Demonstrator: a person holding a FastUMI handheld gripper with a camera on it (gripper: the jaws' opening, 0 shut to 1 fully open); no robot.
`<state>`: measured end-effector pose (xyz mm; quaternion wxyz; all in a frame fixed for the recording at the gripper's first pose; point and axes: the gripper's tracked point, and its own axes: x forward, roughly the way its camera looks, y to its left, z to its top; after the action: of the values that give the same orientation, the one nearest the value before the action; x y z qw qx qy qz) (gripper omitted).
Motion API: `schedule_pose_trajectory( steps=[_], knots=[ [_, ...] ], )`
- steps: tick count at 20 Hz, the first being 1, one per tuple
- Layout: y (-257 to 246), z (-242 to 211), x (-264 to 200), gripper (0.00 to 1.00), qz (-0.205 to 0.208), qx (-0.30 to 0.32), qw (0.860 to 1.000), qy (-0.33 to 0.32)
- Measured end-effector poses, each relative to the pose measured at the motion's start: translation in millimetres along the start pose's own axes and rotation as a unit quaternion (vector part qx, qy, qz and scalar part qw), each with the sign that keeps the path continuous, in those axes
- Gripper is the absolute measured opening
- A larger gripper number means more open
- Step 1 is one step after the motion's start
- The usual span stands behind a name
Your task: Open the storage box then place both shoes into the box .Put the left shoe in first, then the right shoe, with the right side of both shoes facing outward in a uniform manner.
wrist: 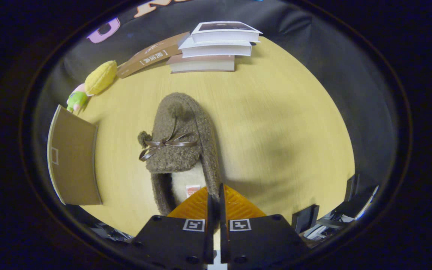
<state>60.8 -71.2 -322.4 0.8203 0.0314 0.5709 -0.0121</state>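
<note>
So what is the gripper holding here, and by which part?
The gripper is shut on the brown shoe, pinching the right side wall of its collar near the heel, one finger inside the opening and one outside.

Shoe [180, 138] fuzzy fleece, glossy satin bow [167, 144]; table [276, 123] smooth matt wood; box [74, 161] matt cardboard

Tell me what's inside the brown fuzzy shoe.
Inside the brown fuzzy shoe: a pale lining with a small label. The hand-held gripper, shut on the shoe's side wall, hides the heel; the toe is covered.
</note>
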Motion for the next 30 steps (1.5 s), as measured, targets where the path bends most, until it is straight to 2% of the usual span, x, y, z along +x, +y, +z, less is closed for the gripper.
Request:
schedule_pose_trajectory(
  steps=[1,4,5,10,16,21,24,30],
  knots=[
    [0,2,-1,0.06,-0.003,0.002,1.000,-0.002],
    [0,0,-1,0.05,-0.020,0.017,1.000,-0.007],
    [4,0,-2,0.05,-0.014,0.024,1.000,-0.008],
    [23,-5,-6,0.04,0.041,0.110,0.993,0.011],
    [58,-1,-43,0.03,0.105,0.143,0.984,0.001],
    [119,8,-108,0.03,0.183,0.146,0.972,-0.019],
    [169,13,-148,0.03,0.226,0.119,0.966,-0.028],
    [281,7,-212,0.03,0.313,0.070,0.947,-0.006]
  ],
)
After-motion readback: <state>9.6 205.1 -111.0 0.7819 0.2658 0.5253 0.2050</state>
